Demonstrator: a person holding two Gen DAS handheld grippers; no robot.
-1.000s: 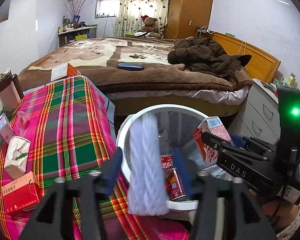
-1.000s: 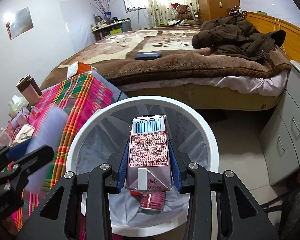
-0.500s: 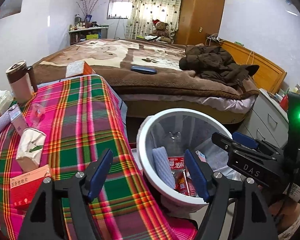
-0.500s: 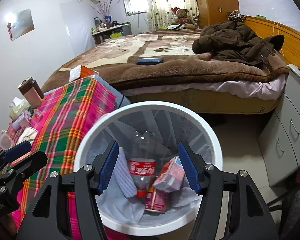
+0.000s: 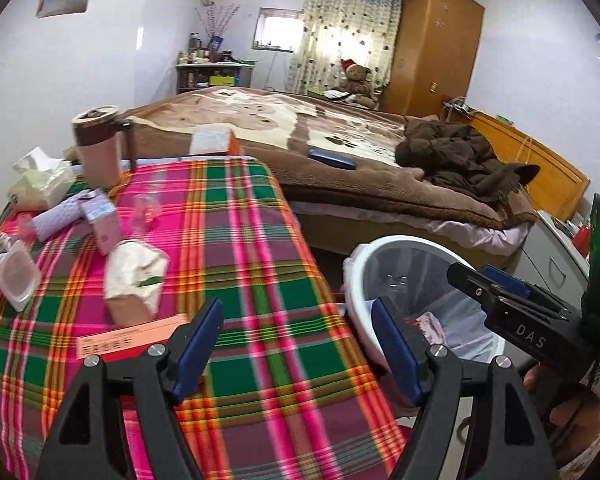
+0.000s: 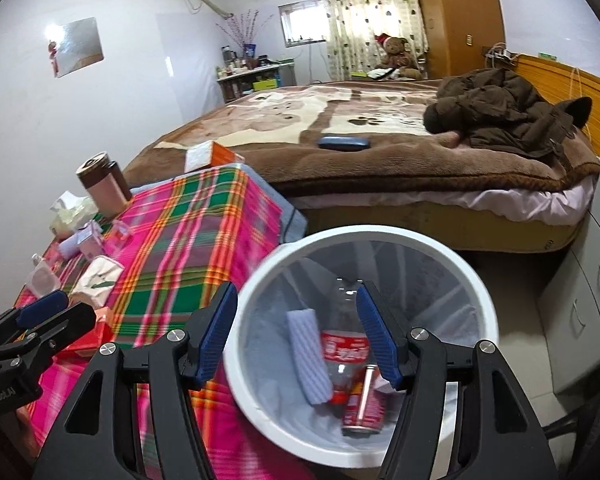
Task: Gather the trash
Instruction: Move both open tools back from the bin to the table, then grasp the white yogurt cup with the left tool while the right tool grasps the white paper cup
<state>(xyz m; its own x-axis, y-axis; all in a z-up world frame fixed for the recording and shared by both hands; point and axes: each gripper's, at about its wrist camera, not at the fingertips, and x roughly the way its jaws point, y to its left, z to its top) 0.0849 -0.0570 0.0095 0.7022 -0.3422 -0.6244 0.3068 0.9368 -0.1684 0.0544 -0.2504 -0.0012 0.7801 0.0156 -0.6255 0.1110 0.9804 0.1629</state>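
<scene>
The white trash bin (image 6: pixel 472 276) with a liner stands beside the table; it also shows in the left wrist view (image 5: pixel 364 256). In it lie a clear cola bottle (image 6: pixel 342 344), a lilac pack (image 6: pixel 308 354) and a red can (image 6: pixel 364 404). My right gripper (image 6: pixel 296 334) is open and empty over the bin's left rim. My left gripper (image 5: pixel 296 340) is open and empty over the plaid tablecloth (image 5: pixel 236 248) near the table's right edge. On the table lie a lilac pack (image 5: pixel 56 216), a small pink carton (image 5: pixel 102 224), a cream tissue pack (image 5: pixel 134 280) and a red box (image 5: pixel 128 338).
A brown mug (image 5: pixel 98 146), a tissue bag (image 5: pixel 40 184) and a clear plastic lid (image 5: pixel 16 280) stand at the table's left. A bed (image 5: pixel 340 140) with a brown jacket (image 5: pixel 456 160) lies behind. Grey drawers (image 6: pixel 592 296) stand right of the bin.
Both grippers opened and dropped their loads into the bin: the left the lilac pack, the right the red carton. Both have since swung left, the left one back over the table.
</scene>
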